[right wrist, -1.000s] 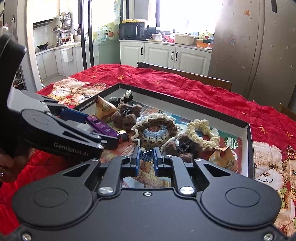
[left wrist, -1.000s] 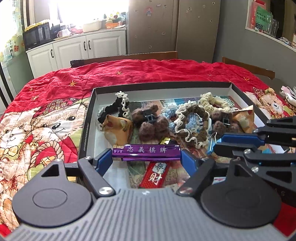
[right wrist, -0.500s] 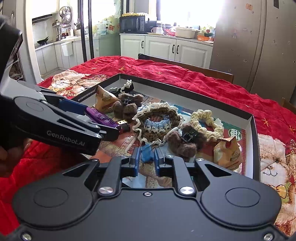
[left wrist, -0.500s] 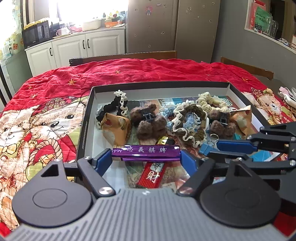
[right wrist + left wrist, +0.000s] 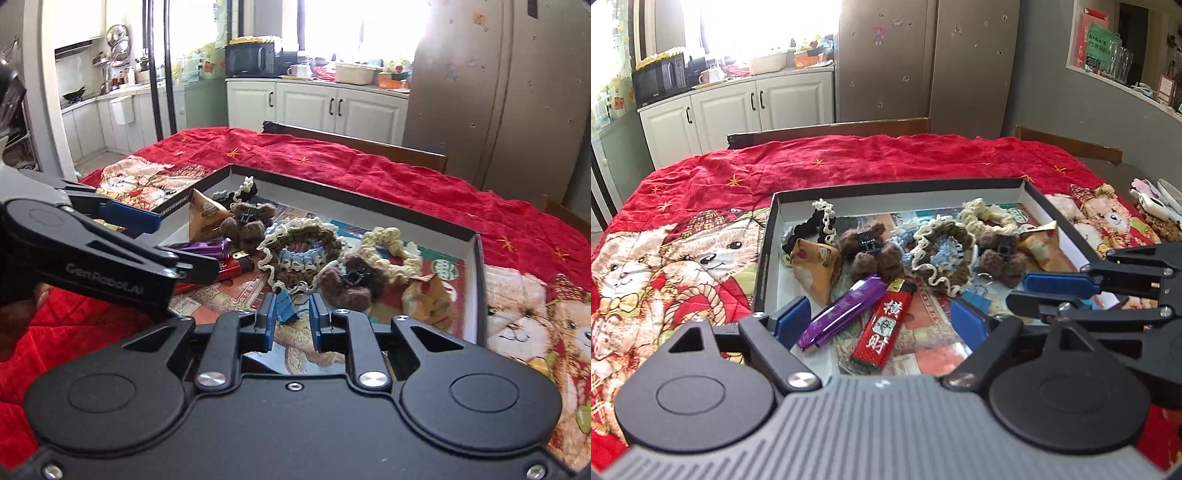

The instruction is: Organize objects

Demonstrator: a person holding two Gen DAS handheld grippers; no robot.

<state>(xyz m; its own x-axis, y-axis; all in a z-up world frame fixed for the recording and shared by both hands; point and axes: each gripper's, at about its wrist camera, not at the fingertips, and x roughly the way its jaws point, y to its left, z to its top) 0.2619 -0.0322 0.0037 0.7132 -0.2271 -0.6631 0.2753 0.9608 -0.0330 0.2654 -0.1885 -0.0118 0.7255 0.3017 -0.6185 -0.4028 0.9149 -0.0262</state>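
Observation:
A shallow black-rimmed box [image 5: 764, 258] on the red cloth holds the small objects. A purple lighter [image 5: 846, 314] lies tilted on the box floor beside a red lighter [image 5: 884, 328]. My left gripper [image 5: 881, 318] hovers over both. Its jaws are opening, stand wide and touch neither. A blue binder clip [image 5: 286, 310] rests on the floor just past my right gripper [image 5: 292, 321]. Those jaws are almost closed, a narrow slit apart, and do not press on the clip. The right wrist view shows the left gripper [image 5: 188, 242] above the purple lighter [image 5: 207, 245].
The box also holds crocheted scrunchies [image 5: 942, 254], two brown fuzzy hair clips [image 5: 871, 251], and orange snack packets [image 5: 812, 266]. A red bear-print cloth [image 5: 683, 266] covers the table. Wooden chair backs [image 5: 831, 131] stand at the far edge. Small items [image 5: 1152, 206] lie at the right.
The purple lighter has left the left gripper's pads and now lies tilted in the box. The left jaws have widened. Both grippers have pulled back and up, the right away from the blue clip.

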